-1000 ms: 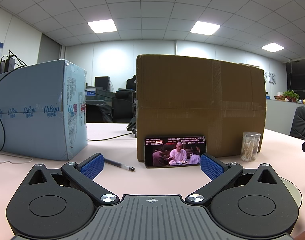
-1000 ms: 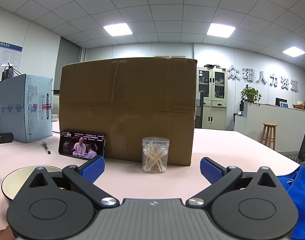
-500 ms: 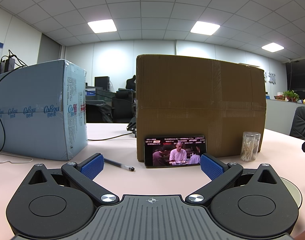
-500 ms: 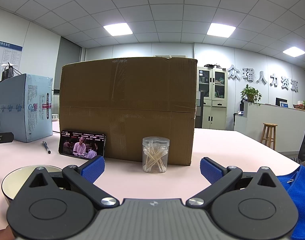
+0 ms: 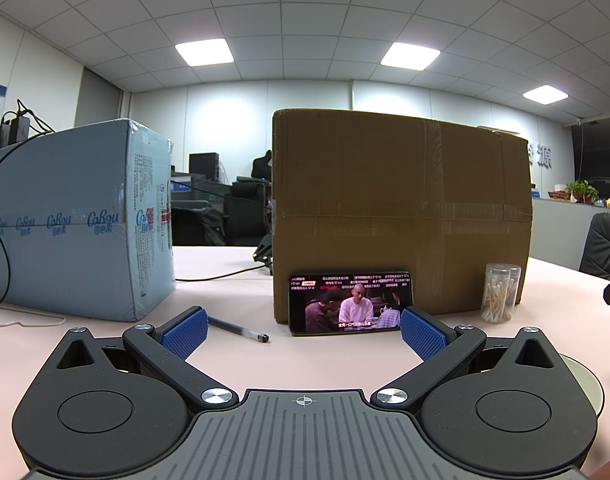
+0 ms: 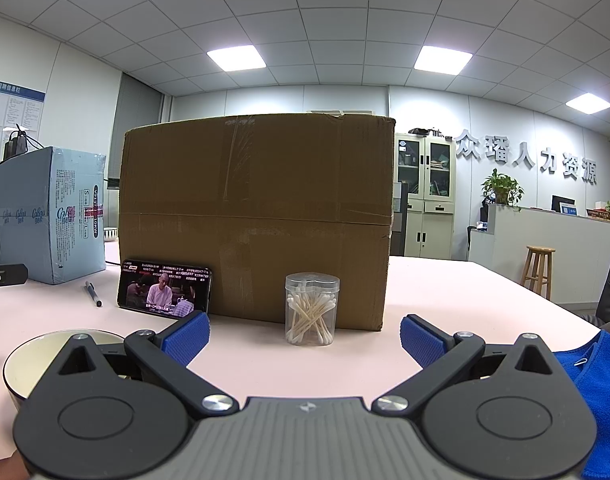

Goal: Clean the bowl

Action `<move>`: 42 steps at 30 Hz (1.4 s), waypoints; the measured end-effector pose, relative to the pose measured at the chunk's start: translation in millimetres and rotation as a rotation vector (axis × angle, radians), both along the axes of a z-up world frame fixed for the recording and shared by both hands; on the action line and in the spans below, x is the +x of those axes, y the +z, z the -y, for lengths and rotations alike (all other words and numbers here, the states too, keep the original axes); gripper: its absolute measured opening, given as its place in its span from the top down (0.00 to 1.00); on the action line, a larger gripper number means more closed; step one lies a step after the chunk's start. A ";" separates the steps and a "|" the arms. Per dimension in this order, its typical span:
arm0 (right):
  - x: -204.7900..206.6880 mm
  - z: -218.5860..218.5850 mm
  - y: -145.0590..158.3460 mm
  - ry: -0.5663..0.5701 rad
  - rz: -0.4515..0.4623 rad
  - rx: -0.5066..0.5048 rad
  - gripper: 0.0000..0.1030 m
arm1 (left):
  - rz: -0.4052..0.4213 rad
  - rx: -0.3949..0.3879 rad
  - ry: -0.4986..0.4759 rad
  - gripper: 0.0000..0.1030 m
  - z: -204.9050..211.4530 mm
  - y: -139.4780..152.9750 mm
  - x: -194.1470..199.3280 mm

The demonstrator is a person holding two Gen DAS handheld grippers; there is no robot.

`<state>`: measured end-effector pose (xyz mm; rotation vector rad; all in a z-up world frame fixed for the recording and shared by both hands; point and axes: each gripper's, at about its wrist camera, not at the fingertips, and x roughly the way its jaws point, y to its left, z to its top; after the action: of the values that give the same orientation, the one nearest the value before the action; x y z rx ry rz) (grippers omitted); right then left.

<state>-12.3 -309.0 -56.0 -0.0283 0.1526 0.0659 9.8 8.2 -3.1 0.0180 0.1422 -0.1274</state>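
A pale pink table point(image 6: 445, 292) carried everything. On it stood a big brown cardboard box point(image 6: 257, 216), and a light blue carton point(image 5: 77, 216) stood to the left of it, apart. A phone point(image 6: 165, 290) with a lit screen leaned against the front of the brown box. A clear jar of cotton swabs point(image 6: 312, 308) stood just in front of that box. A pen point(image 5: 239, 329) lay near the phone. A bowl point(image 6: 33, 356) sat at the near left, and a blue cloth point(image 6: 593, 392) lay at the near right edge.

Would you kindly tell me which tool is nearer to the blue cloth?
Right. The blue cloth lies beside the right tool, at its right. The left tool is farther left, beyond the bowl.
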 end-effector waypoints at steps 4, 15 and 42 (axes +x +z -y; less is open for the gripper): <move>0.3 0.2 -0.1 0.001 0.000 0.000 0.00 | 0.000 0.000 -0.001 0.00 -0.4 0.1 0.2; -0.1 0.7 0.1 0.001 0.000 0.000 0.00 | 0.000 0.000 -0.001 0.00 -0.5 0.0 -0.5; -0.2 1.2 0.1 0.001 -0.001 0.000 0.00 | -0.001 -0.001 0.000 0.00 0.2 0.5 -3.1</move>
<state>-12.5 -310.1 -55.9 -0.0280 0.1538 0.0670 6.7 8.0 -2.6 0.0170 0.1434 -0.1275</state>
